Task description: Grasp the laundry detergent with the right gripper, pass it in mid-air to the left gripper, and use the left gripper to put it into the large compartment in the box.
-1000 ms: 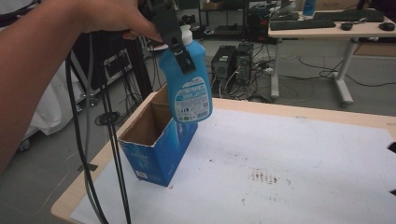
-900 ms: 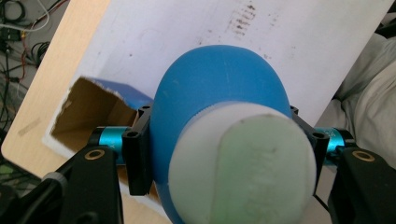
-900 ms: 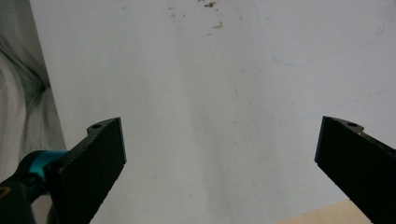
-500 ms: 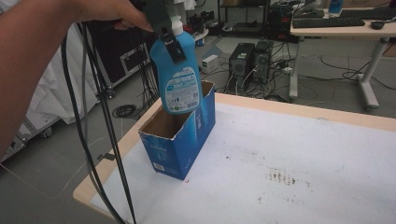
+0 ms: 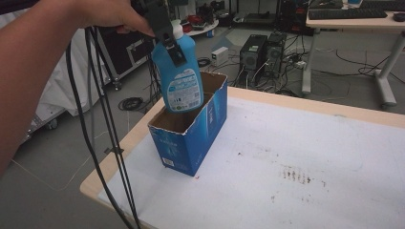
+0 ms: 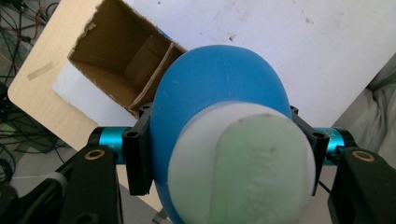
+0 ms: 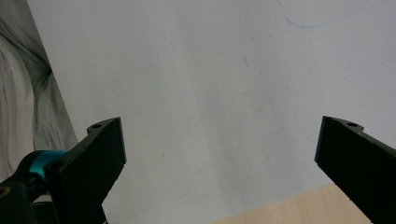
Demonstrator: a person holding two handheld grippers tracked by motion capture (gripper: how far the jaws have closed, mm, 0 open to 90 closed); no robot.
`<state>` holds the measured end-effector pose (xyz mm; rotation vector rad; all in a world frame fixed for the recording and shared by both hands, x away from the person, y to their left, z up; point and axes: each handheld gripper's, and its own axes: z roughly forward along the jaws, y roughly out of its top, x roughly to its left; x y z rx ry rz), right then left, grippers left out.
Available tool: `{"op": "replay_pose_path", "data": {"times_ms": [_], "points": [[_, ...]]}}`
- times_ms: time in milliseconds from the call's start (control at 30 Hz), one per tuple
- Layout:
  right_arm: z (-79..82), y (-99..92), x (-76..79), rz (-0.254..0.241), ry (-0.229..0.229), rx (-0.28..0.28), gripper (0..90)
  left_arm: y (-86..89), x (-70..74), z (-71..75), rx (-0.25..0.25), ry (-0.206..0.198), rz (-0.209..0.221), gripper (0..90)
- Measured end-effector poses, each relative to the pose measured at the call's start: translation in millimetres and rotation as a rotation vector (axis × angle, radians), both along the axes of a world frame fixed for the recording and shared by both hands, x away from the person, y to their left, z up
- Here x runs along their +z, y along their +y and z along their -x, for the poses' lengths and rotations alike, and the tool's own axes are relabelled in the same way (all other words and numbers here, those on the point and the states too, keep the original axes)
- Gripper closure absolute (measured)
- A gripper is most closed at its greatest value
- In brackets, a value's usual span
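**Blue bottle held over open carton**

Left gripper (image 5: pixel 167 38) in the upper left of the high view, jaws clamped on the neck of a blue bottle (image 5: pixel 179 76) just under its white cap (image 5: pixel 177 29). Bottle hanging nearly upright, tilted slightly, base just inside or level with the open top of a blue carton (image 5: pixel 191 143); hard to tell from this angle whether it touches the cardboard. Carton standing upright near the left corner of the desk (image 5: pixel 310 157), brown inside, top flaps torn away. Black cables (image 5: pixel 102 124) trailing down from the hand (image 5: pixel 110 16) at the left of the frame, in front of the desk edge.

In the left gripper view, seen from above: cap (image 6: pixel 240 163) large in the lower centre, blue bottle shoulder (image 6: pixel 215 79) behind it, black jaws pressed against both sides. Carton (image 6: pixel 121 65) in the upper left, with a cardboard divider splitting the inside into compartments. White desk surface (image 6: pixel 280 37) across the upper right.

In the right gripper view: right gripper (image 7: pixel 219 158) with jaws spread wide apart at the lower left and lower right, nothing between them, bare white desk (image 7: pixel 210 70) beyond. Pale wooden edge at the bottom, grey cloth (image 7: pixel 28 93) down the left side.
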<state>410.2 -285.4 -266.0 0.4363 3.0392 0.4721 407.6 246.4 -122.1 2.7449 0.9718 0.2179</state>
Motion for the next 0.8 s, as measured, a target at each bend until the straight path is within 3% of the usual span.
{"op": "replay_pose_path", "data": {"times_ms": [100,133,433,467,500,533,700,733,800], "points": [[-0.3,0.7,-0.2,-0.003,0.003,-0.002,1.2,2.1,-7.1,-1.0,0.003,0.005,0.002,37.9],[-1.4,2.1,-2.8,-0.012,0.003,-0.001,1.2,4.5,-18.6,-2.6,-0.002,0.015,-0.007,37.9],[-3.5,6.6,-10.4,-0.008,0.012,0.0,1.2,11.1,-52.0,-6.9,-0.007,0.039,0.004,37.9],[-3.7,7.5,-11.3,-0.007,0.012,0.004,1.2,12.2,-62.5,-7.7,-0.007,0.044,0.008,37.9],[-3.7,7.5,-11.3,-0.007,0.012,0.004,1.2,12.2,-62.5,-7.7,-0.007,0.044,0.008,37.9],[-4.0,8.5,-12.7,-0.004,0.011,0.003,1.3,13.0,-73.2,-8.6,-0.016,0.051,0.007,37.9],[-5.0,10.1,-16.1,0.001,0.015,-0.003,1.3,12.2,-94.7,-10.7,-0.028,0.069,-0.003,37.9],[-5.2,10.5,-16.9,-0.001,0.013,0.0,1.3,11.4,-104.4,-11.7,-0.037,0.077,-0.011,37.9],[-5.3,10.7,-17.4,0.002,0.013,-0.001,1.3,11.4,-104.4,-11.7,-0.037,0.077,-0.011,37.9]]}}
